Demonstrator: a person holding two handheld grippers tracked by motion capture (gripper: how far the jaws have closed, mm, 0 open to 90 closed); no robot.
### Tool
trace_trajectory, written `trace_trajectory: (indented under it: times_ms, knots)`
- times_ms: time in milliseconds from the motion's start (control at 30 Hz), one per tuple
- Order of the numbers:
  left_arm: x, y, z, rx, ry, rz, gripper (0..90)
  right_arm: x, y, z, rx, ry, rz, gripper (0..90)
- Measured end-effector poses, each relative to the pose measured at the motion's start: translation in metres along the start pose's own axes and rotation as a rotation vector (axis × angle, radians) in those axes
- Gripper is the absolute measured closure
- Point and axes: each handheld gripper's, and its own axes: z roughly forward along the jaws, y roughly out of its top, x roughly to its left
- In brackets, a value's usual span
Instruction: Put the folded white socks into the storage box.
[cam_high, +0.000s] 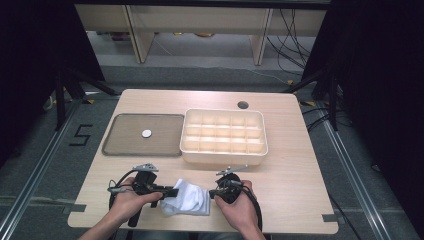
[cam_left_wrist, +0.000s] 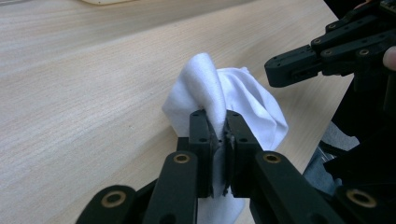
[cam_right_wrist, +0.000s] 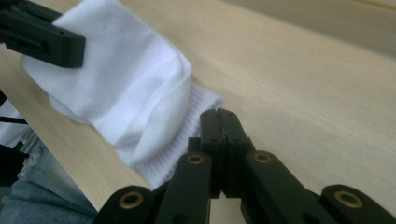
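Note:
A white sock (cam_high: 189, 199) lies crumpled near the table's front edge, between the two hands. My left gripper (cam_high: 172, 191) comes in from the left and is shut on a raised fold of the sock (cam_left_wrist: 210, 93), which is pinched between the pads (cam_left_wrist: 222, 128). My right gripper (cam_high: 213, 193) sits at the sock's right side with its jaws pressed together (cam_right_wrist: 219, 114) and nothing visible between them. The sock's ribbed cuff (cam_right_wrist: 187, 126) lies on the wood just beside those jaws. The left gripper's jaws (cam_right_wrist: 70, 46) hold the sock's far end (cam_right_wrist: 121, 70).
A cream box (cam_high: 222, 111) of several small compartments stands mid-table. To its left lies a flat grey tray (cam_high: 120, 145) with a small white disc (cam_high: 146, 133) on it. A round cable hole (cam_high: 243, 105) is at the back. The front table edge runs close under the sock.

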Motion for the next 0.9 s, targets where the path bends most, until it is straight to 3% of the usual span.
trace_trajectory:
  times_ms: [133, 167, 233, 367, 400, 500, 533, 633, 833, 900]
  knots:
    - [-0.001, 0.001, 0.001, 0.002, 0.005, -0.003, 83.0, -0.001, -0.004, 0.007, 0.009, 0.01, -0.021, 90.0]
    - [-0.003, 0.002, 0.002, 0.006, 0.008, 0.002, 83.0, 0.001, -0.005, 0.008, 0.018, 0.014, -0.008, 90.0]
    - [-0.003, 0.002, 0.003, 0.006, 0.009, 0.003, 82.9, 0.002, -0.006, 0.01, 0.023, 0.004, 0.003, 90.0]
    - [-0.005, 0.002, 0.004, 0.012, 0.012, 0.012, 82.8, 0.004, -0.008, 0.014, 0.0, -0.009, -0.017, 90.0]
    - [-0.005, 0.003, 0.004, 0.011, 0.014, 0.011, 82.8, 0.006, -0.008, 0.013, 0.014, -0.017, 0.0, 90.0]
    - [-0.005, 0.003, 0.004, 0.014, 0.017, 0.013, 82.8, 0.008, -0.008, 0.012, 0.006, -0.024, -0.01, 90.0]
    - [-0.004, 0.003, 0.004, 0.016, 0.019, 0.013, 82.8, 0.009, -0.007, 0.009, 0.026, -0.032, -0.006, 90.0]
    - [-0.004, 0.004, 0.004, 0.018, 0.022, 0.012, 82.8, 0.011, -0.006, 0.008, 0.007, -0.006, -0.022, 90.0]
    - [-0.005, 0.005, 0.006, 0.032, 0.025, 0.024, 82.7, 0.015, -0.008, 0.012, 0.026, -0.016, -0.002, 90.0]
    - [-0.006, 0.006, 0.007, 0.026, 0.036, 0.026, 82.6, 0.015, -0.008, 0.014, 0.014, -0.011, -0.027, 90.0]
